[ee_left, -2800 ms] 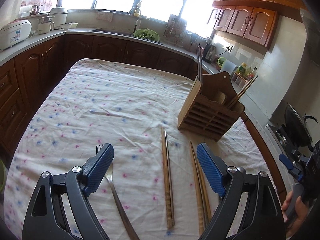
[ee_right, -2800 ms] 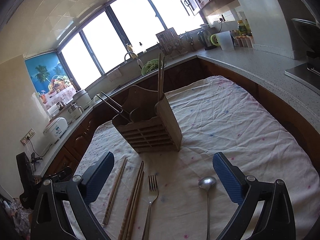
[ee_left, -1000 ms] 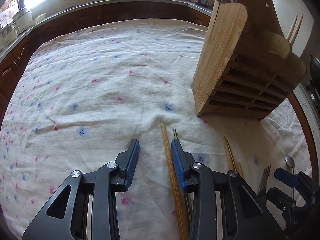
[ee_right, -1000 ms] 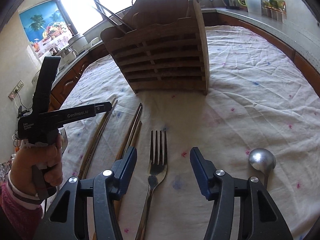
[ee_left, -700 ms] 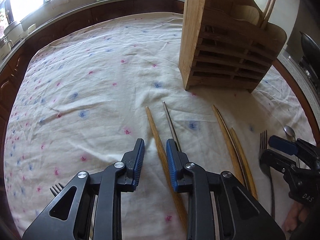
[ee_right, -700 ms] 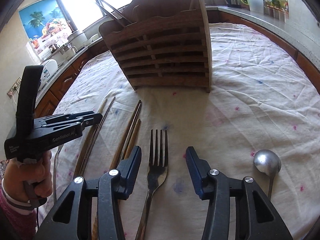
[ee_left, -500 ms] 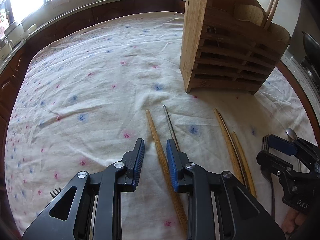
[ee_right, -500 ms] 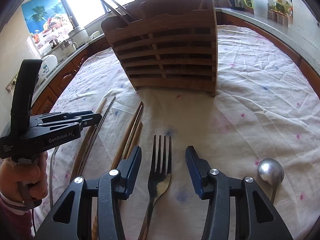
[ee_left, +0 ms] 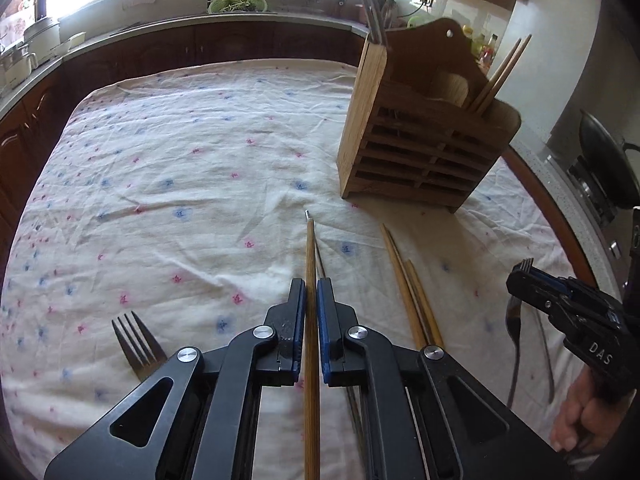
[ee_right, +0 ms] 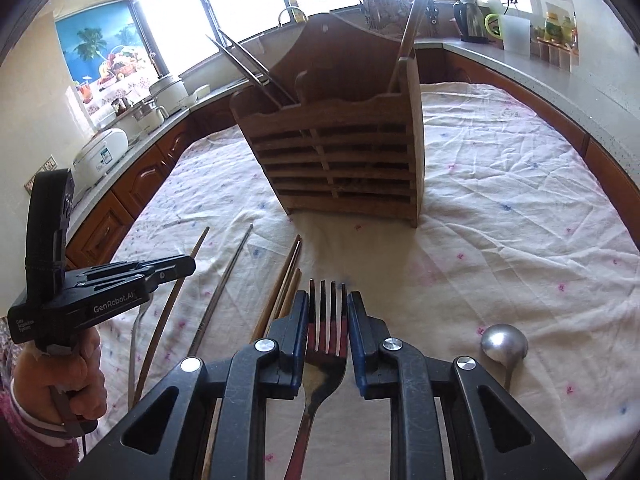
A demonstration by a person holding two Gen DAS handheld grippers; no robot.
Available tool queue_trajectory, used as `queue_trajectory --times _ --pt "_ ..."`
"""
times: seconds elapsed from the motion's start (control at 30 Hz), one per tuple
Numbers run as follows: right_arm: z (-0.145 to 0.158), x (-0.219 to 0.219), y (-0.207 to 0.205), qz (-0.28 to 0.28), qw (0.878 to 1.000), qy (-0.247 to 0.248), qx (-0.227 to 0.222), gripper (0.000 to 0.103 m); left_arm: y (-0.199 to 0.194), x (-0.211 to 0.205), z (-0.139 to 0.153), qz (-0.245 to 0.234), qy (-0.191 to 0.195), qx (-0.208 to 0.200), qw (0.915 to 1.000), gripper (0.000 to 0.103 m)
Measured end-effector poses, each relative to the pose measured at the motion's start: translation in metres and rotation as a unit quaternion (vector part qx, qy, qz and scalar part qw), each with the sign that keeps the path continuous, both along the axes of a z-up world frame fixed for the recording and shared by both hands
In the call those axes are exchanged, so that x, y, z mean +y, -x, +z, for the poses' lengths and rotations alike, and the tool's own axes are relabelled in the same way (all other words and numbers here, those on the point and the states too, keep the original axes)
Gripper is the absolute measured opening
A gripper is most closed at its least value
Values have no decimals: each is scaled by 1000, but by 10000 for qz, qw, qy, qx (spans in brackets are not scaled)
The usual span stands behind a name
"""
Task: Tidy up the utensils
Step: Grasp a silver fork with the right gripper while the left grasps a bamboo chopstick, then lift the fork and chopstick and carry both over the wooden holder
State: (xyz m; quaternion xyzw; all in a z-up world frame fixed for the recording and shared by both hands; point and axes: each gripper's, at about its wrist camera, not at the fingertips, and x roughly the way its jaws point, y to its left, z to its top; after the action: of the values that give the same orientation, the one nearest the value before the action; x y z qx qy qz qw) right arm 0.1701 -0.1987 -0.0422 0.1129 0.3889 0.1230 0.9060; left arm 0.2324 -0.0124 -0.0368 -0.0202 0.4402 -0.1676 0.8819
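Now fingers (ee_left: 297,320) tight around chopstick (ee_left: 310,264)

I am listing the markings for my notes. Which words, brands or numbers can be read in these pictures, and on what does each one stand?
"GenRobot.AI": side of the left gripper.
"DAS": body of the right gripper.
Small white print on the left gripper's handle end: too small to read.
Label on the rice cooker: blurred.
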Motion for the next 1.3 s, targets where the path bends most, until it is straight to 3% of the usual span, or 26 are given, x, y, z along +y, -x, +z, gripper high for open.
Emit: queue_trajectory --times 0.27,0.47,0.53,1.0,1.3 --pt "36 -9 24 -6 9990 -174 -403 17 50 14 52 16 614 -537 9967 5" --pt "61 -9 40 5 9972 -173 -733 14 75 20 75 -24 797 -827 9934 5" --pt "67 -10 43 11 9965 -192 -808 5 81 21 80 -30 841 -895 9924 5" --pt "104 -16 56 -92 9909 -69 -1344 2 92 30 114 36 1021 -1416 9846 5" --pt "109 -29 51 -262 9897 -63 -1403 2 86 35 125 120 1069 -1576 9816 5"
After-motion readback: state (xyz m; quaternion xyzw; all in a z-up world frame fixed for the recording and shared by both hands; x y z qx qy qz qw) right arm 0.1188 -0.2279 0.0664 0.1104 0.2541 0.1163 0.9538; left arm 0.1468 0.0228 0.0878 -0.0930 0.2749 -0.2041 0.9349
